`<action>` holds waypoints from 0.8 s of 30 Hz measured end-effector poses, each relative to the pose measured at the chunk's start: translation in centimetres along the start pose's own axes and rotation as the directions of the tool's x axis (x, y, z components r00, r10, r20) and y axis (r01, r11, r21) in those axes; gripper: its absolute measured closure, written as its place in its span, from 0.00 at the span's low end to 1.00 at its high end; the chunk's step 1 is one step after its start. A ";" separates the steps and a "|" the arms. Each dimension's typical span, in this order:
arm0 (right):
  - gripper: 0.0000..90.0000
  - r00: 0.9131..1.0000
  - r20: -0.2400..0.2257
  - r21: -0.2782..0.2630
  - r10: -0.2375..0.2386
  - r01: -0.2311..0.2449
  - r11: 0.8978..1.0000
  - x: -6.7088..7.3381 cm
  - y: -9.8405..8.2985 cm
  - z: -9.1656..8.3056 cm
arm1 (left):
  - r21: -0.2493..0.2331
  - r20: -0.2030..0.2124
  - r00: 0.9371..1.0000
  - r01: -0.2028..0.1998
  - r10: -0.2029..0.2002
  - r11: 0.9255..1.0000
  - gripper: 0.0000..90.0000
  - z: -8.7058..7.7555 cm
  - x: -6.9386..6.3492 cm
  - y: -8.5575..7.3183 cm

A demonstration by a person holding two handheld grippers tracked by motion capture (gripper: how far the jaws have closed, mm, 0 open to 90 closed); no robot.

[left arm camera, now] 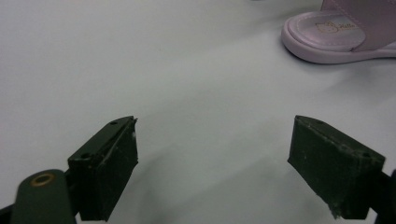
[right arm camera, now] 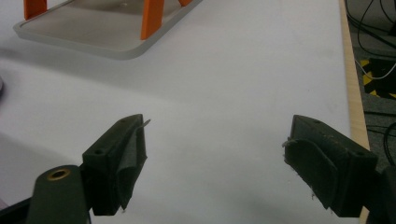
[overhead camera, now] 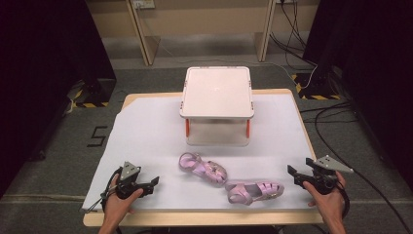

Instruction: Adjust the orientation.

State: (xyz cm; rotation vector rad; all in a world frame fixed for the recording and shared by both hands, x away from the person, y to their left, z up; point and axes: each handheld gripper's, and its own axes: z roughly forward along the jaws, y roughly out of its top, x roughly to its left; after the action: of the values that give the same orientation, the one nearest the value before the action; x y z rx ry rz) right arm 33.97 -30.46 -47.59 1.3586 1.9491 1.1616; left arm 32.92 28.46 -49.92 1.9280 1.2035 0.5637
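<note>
A: What's the biggest thing here?

B: The table (overhead camera: 146,122), spread with a white sheet. At its far middle stands a two-tier rack (overhead camera: 216,92), a pale square top on orange legs over a lower shelf. The right gripper view catches that lower shelf and two of the legs in its upper left corner.

A: And the shoes?

B: Two pink sandals lie on the sheet in front of the rack, near the middle of the table's front half. The left sandal (overhead camera: 201,168) lies slantwise, closer to the rack. The right sandal (overhead camera: 254,191) lies nearer the front edge, roughly crosswise. Their ends come close together; whether they touch I cannot tell. The left gripper view has the rounded end of one sandal at its top right, well clear of the jaws.

A: The grippers?

B: The left gripper (overhead camera: 155,183) sits at the front left, pointing toward the sandals, jaws spread wide with bare sheet between them. The right gripper (overhead camera: 292,173) is at the front right, pointing inward, jaws likewise released and holding nothing. Each is apart from the nearest sandal.
</note>
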 end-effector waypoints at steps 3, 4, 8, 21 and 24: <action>0.23 1.000 0.002 0.001 0.000 0.000 1.000 0.0 0.0 0.0 | 0.001 0.004 1.000 -0.003 0.003 1.000 0.17 -0.1 -0.1 0.0; 0.23 1.000 0.000 0.000 -0.002 0.002 1.000 0.0 0.0 0.0 | -0.001 0.005 1.000 -0.001 0.001 1.000 0.17 -0.1 -0.1 0.0; 0.23 1.000 -0.001 0.008 -0.018 0.018 1.000 0.2 0.0 0.1 | -0.004 0.018 1.000 -0.005 0.005 1.000 0.17 -0.1 -0.3 0.1; 0.25 1.000 0.008 0.007 -0.024 0.024 1.000 0.1 0.0 0.1 | -0.079 0.172 0.978 -0.106 0.118 0.991 0.24 -0.1 -4.1 2.4; 0.25 1.000 0.008 0.010 -0.024 0.024 1.000 0.1 0.0 0.1 | -0.082 0.214 0.960 -0.165 0.179 0.983 0.29 0.4 -5.5 3.3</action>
State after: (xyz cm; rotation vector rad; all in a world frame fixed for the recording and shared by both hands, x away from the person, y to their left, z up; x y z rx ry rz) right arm 34.01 -30.35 -47.60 1.3391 1.9625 1.1351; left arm 32.44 22.59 -47.35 1.9934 0.8744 0.4571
